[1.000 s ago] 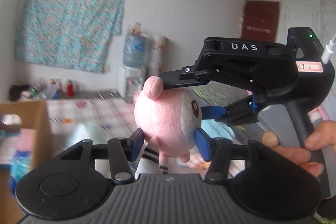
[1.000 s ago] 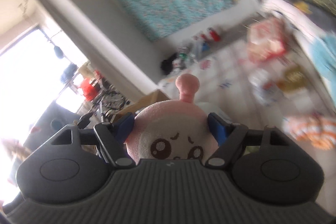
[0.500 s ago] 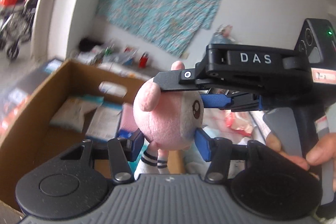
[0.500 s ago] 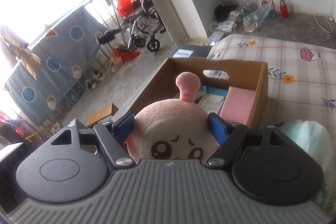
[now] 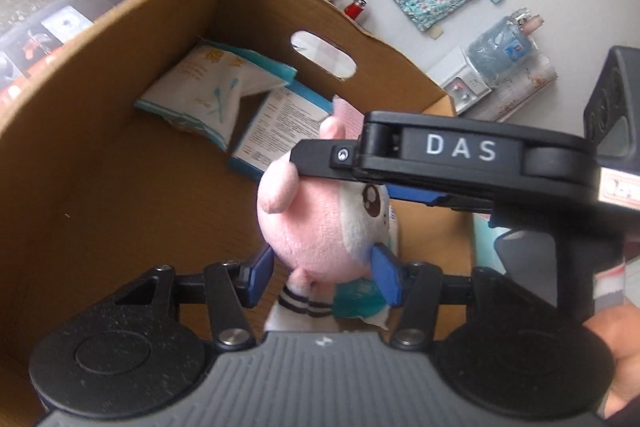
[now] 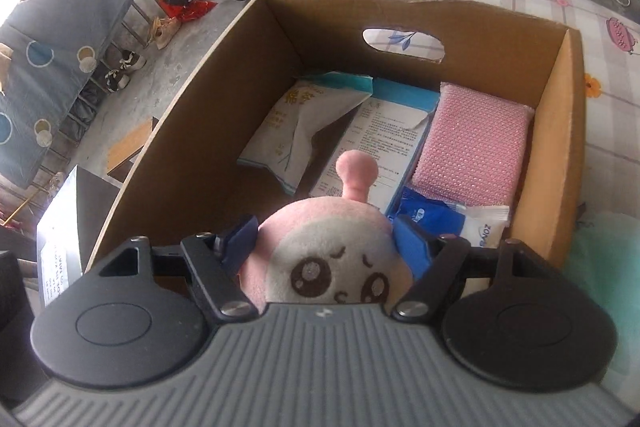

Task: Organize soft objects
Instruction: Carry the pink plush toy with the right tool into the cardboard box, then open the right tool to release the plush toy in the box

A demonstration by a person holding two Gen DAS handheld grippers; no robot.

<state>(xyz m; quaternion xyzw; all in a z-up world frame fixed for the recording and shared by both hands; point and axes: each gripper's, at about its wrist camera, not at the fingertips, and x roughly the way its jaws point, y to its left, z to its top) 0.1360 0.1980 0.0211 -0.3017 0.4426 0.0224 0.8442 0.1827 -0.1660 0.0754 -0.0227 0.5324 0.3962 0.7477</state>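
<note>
Since a second ago your view has swung from the far wall and the bed to the open cardboard box (image 6: 556, 147), which now fills both wrist views; you have brought the load over its mouth. The box sits on the edge of the bed (image 6: 600, 39) with the patterned sheet, and already holds a white and teal pouch (image 6: 304, 131), a printed flat pack (image 6: 384, 147), a pink sponge pad (image 6: 476, 147) and a small blue and white packet (image 6: 436, 219) along its far and right side; the near floor of the box is bare. The pink plush toy (image 5: 320, 227) hangs above that bare floor, not yet resting on it, as it was carried: gripped by both tools at once. Your left tongs (image 5: 320, 277) are clamped across its lower body, legs dangling below. Your right tongs (image 6: 326, 241) hold its head, pads pressed into the plush, and the jaws are closing slightly on it. In my judgement the transport step is done and the release remains; lower it before letting go.
</note>
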